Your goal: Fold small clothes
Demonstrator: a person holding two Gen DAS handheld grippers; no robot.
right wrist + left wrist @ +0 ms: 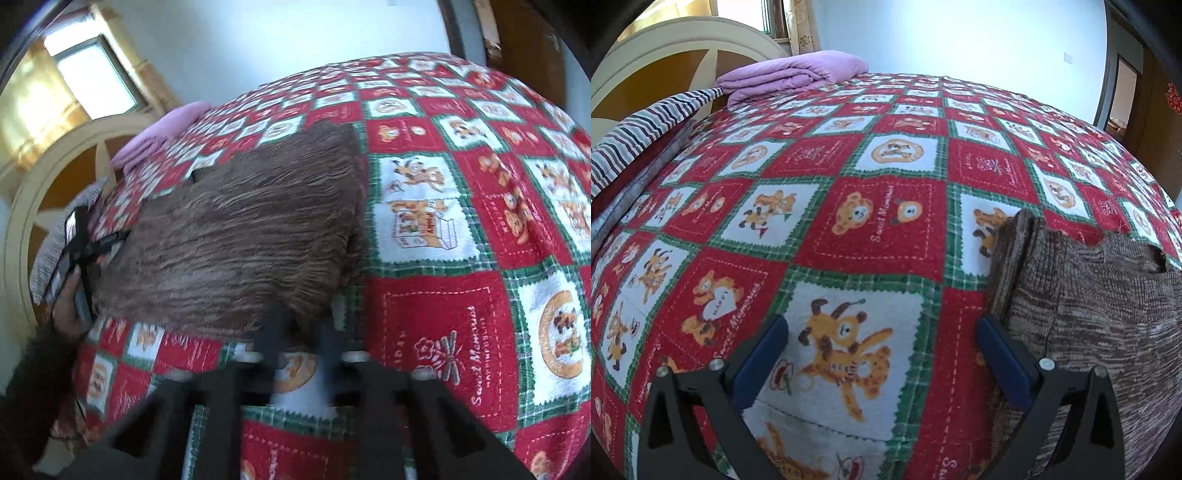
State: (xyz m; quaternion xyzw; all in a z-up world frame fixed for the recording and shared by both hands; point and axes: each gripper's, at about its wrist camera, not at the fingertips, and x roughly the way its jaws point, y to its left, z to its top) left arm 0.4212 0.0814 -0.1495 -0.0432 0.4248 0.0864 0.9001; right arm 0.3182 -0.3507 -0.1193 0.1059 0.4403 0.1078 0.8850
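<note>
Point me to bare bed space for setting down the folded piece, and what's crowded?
Free: the bedspread between the brown garment and the striped cloth, short of the purple quilt. Also free: right of the garment in the right wrist view. Crowded: the headboard corner with quilt and striped cloth, and the garment's near edge at the right gripper.

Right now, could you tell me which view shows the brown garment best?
The right wrist view: the brown garment lies nearly whole across the bedspread. The left wrist view catches only one end at its right edge, cut off by the frame.
</note>
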